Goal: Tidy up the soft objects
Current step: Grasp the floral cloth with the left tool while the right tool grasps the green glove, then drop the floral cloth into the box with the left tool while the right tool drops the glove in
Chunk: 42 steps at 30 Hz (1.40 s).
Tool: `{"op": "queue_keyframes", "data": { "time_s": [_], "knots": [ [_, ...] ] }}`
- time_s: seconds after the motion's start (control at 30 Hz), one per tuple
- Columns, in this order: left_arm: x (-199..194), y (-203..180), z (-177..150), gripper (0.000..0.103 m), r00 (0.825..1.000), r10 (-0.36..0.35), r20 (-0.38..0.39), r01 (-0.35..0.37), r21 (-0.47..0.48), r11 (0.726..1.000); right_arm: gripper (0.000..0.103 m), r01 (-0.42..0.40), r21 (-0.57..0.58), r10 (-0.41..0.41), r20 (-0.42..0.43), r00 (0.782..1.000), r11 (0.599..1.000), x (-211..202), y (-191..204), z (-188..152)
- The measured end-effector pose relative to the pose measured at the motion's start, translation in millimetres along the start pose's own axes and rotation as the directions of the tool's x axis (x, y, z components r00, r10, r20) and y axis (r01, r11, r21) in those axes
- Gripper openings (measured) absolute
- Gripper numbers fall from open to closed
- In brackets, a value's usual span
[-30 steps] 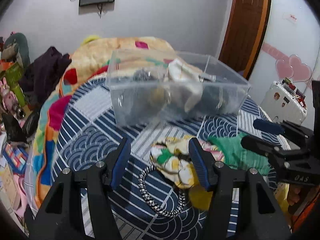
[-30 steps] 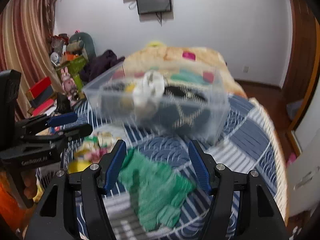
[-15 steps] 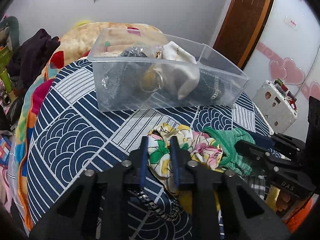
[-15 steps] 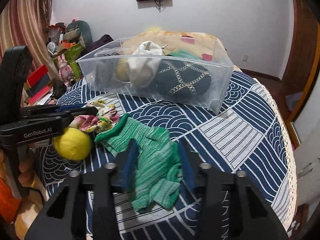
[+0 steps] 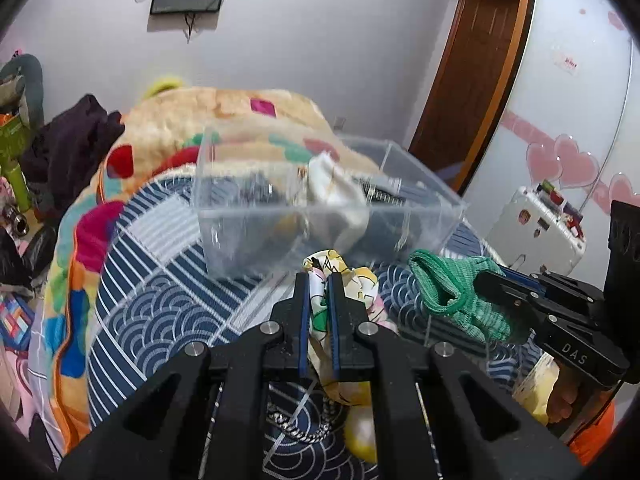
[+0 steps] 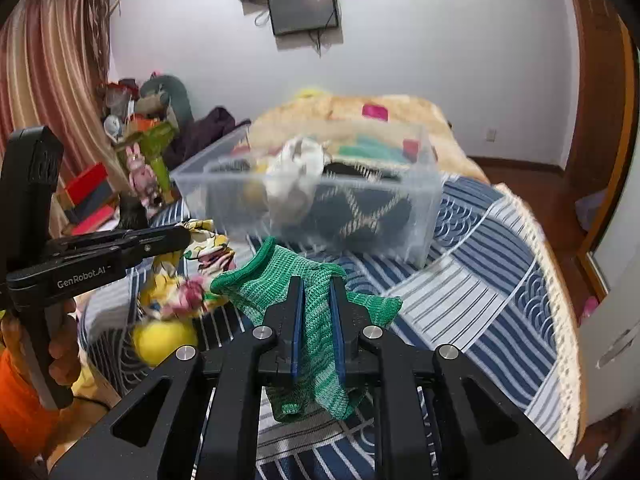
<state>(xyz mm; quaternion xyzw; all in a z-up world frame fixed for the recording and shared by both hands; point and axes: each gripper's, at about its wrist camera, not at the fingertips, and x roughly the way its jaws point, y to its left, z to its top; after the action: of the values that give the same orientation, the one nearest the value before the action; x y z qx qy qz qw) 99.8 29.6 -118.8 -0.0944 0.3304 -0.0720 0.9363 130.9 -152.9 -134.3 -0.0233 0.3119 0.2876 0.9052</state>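
A moment ago my tongs were open, but now my left tongs [image 5: 318, 300] pinch the flowery cloth [image 5: 352, 280] and my right tongs [image 6: 316, 312] pinch the green knit cloth [image 6: 316, 280], both lifted just near the clear box [image 6: 420, 200], ready to drop in.

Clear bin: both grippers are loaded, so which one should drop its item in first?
Probably right. The right gripper pinches the green knit glove squarely facing the clear bin. The left gripper has the floral cloth trailing low.

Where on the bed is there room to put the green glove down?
Bare bedspread lies right of the green glove, between the clear bin and the fringed edge. It is crowded left: floral cloth, yellow ball.
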Motion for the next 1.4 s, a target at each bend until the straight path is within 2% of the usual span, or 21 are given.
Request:
{"op": "queue_keyframes", "data": {
  "time_s": [0.33,0.67,0.9,1.07,1.23,1.4],
  "knots": [
    [-21,-11,38,0.008,0.992,0.026,0.122,-0.029,0.022,0.999,0.011,0.026,0.022,-0.028,0.13,0.991,0.999,-19,-7,37],
    [-6,-23,68,0.008,0.971,0.109,0.213,-0.123,0.051,0.991,0.011,0.082,0.049,-0.091,0.221,0.971,0.995,-7,-6,75],
    [30,-24,79,0.008,0.979,0.118,0.167,-0.128,0.056,0.99,0.011,0.091,0.092,-0.106,0.178,0.978,0.992,27,-14,82],
    [62,-24,84,0.008,0.99,0.105,0.091,-0.112,0.066,0.992,0.011,0.104,0.11,-0.117,0.121,0.986,0.989,46,-22,78],
    [84,-29,81,0.008,0.991,0.128,0.045,-0.132,0.099,0.986,0.011,0.115,0.109,-0.123,0.063,0.99,0.987,58,-28,69],
    [90,-28,77,0.009,0.989,0.144,0.013,-0.145,0.112,0.983,0.011,0.119,0.104,-0.124,0.041,0.991,0.987,59,-31,68]
  ]
}}
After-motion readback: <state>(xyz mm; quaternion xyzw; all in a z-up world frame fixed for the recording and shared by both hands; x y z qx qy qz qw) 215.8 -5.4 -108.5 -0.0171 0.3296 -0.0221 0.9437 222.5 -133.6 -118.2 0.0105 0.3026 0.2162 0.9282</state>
